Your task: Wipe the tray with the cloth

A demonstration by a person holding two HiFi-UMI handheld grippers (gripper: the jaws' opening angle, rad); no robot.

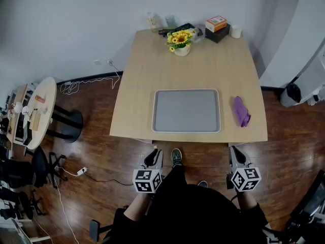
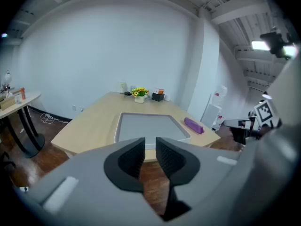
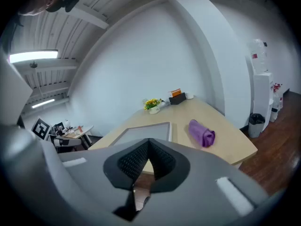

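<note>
A grey tray point(image 1: 187, 111) lies near the front edge of the wooden table point(image 1: 137, 85). To its right a folded purple cloth point(image 1: 241, 111) rests on the table. Both grippers hang in front of the table, over the floor, short of its edge. My left gripper point(image 1: 152, 157) has its jaws slightly apart with nothing between them; in the left gripper view point(image 2: 150, 147) it points at the tray point(image 2: 146, 125). My right gripper point(image 1: 237, 157) is shut and empty; in the right gripper view point(image 3: 148, 147) the cloth point(image 3: 202, 133) lies ahead to the right, the tray point(image 3: 146, 132) straight ahead.
At the table's far edge stand a vase of sunflowers point(image 1: 180, 40), an orange box on a black one point(image 1: 217, 27), a white cup point(image 1: 235, 32) and a bottle point(image 1: 152, 20). A round side table point(image 1: 40, 111) and chairs stand at left, a bin point(image 1: 292, 93) at right.
</note>
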